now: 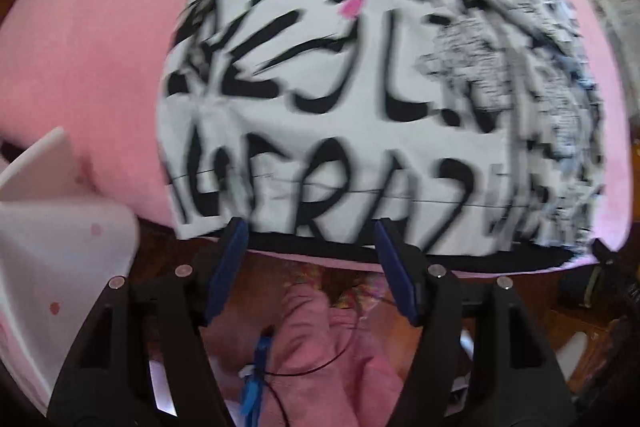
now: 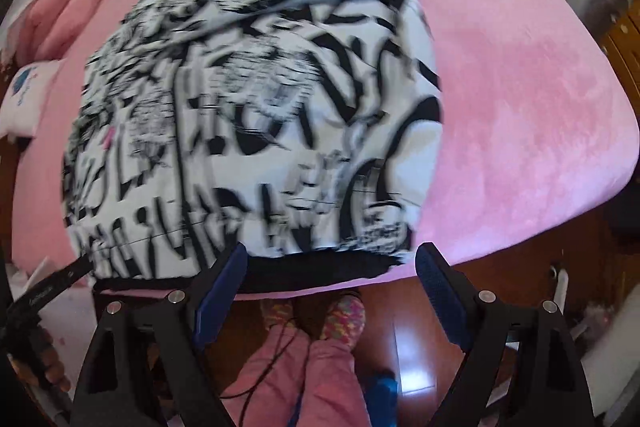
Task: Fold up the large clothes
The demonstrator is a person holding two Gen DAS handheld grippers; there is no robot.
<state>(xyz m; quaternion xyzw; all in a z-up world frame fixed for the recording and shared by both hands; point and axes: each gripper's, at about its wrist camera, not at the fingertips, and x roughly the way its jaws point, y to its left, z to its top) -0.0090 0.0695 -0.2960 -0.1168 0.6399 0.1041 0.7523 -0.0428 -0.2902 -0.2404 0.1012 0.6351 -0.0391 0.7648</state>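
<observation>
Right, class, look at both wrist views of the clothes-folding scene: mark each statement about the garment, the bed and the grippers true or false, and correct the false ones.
1. The garment is plain blue. False: it is white with black lettering.
2. It lies on a pink bed cover. True.
3. The right gripper is clamped on the garment. False: its jaws stand open, holding nothing.
4. The left gripper is open at the garment's black hem. True.
5. The floor is carpeted. False: it is glossy wood.
</observation>
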